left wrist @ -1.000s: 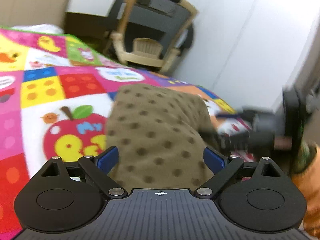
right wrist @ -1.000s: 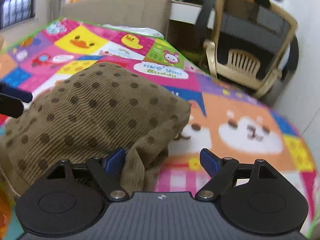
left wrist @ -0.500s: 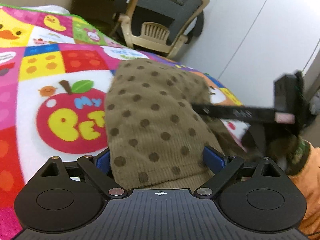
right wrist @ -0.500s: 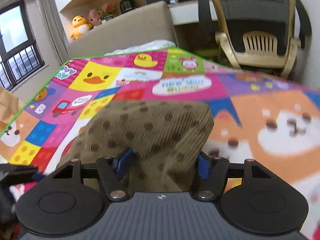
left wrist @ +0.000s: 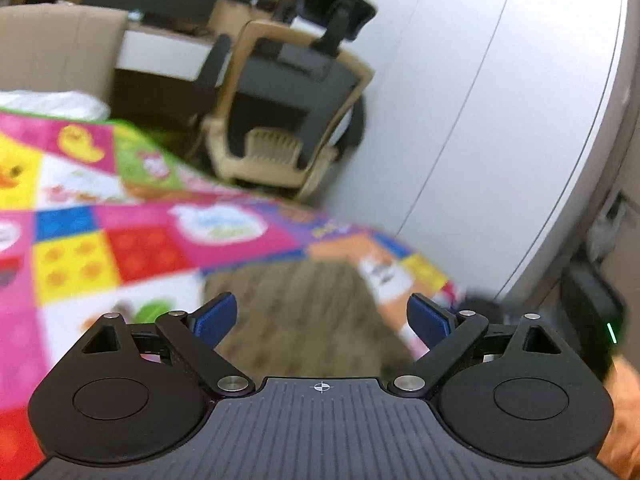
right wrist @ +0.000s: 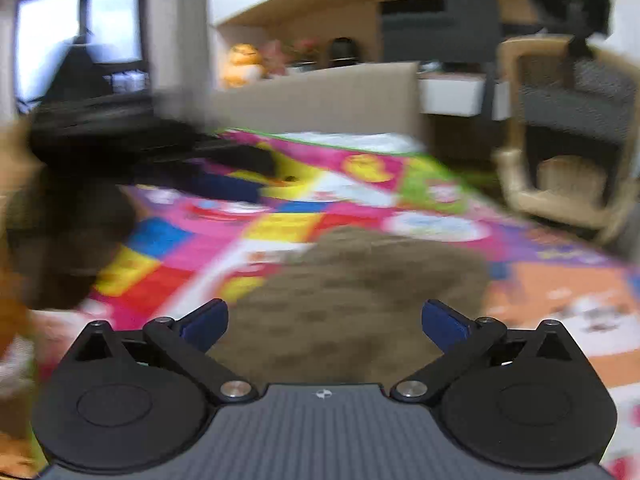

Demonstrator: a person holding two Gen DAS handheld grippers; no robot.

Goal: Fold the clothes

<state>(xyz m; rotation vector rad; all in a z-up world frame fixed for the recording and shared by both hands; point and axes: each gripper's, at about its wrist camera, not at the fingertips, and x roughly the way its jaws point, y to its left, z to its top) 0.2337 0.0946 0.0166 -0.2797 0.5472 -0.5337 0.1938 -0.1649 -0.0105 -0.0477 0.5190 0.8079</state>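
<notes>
A brown corduroy garment with dark dots [left wrist: 304, 312] lies folded on a bright patchwork play mat [left wrist: 100, 256]. It also shows in the right wrist view [right wrist: 360, 292]. My left gripper [left wrist: 322, 322] is open and empty, raised above the garment's near edge. My right gripper [right wrist: 324, 322] is open and empty, also raised above the garment. Both views are motion-blurred. The left gripper shows as a dark blur at the left of the right wrist view [right wrist: 120, 148]. The right gripper's body shows at the right edge of the left wrist view [left wrist: 592, 320].
A beige and black office chair [left wrist: 288, 116] stands past the mat's far edge, also in the right wrist view [right wrist: 568, 136]. A white wall [left wrist: 480, 100] runs along the right. A beige headboard [right wrist: 320, 96] and shelves stand at the back.
Both grippers have lifted up and back from the garment. The right jaws, which were closing around the garment's fold half a second ago, are now wide open and the garment lies on the mat.
</notes>
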